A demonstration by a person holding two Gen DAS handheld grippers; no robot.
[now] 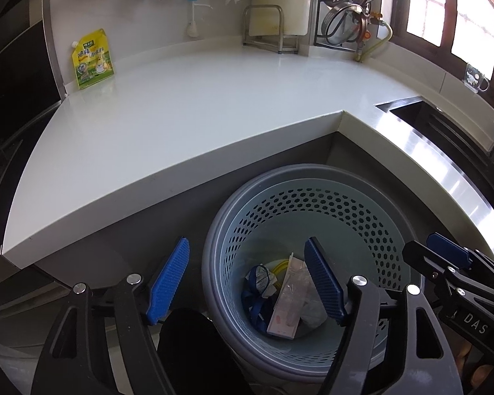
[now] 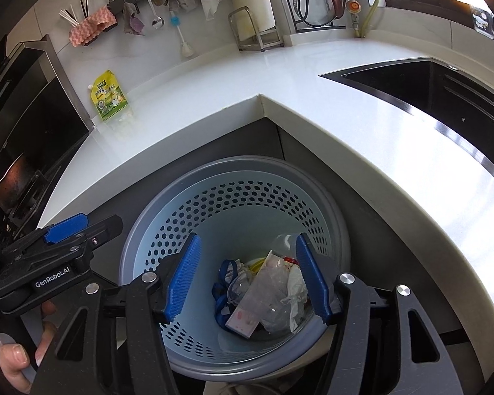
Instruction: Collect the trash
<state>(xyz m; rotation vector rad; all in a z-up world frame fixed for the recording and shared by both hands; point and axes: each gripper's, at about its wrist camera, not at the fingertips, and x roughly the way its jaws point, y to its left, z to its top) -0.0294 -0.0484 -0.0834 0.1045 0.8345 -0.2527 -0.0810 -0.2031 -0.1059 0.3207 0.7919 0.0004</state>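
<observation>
A round blue-grey perforated trash basket stands on the floor in the inner corner of the L-shaped white counter; it also shows in the right wrist view. Inside lie a pink-and-white wrapper, clear plastic, crumpled paper and a blue strap. My left gripper is open and empty above the basket's left rim. My right gripper is open and empty over the basket's middle. A yellow-green spouted pouch stands on the counter by the back wall, also in the right wrist view.
A white counter wraps around the basket. A steel sink lies at the right. A metal board rack, a pan rack, hanging cloths and utensils line the back wall. A black stove and hood stand at the left.
</observation>
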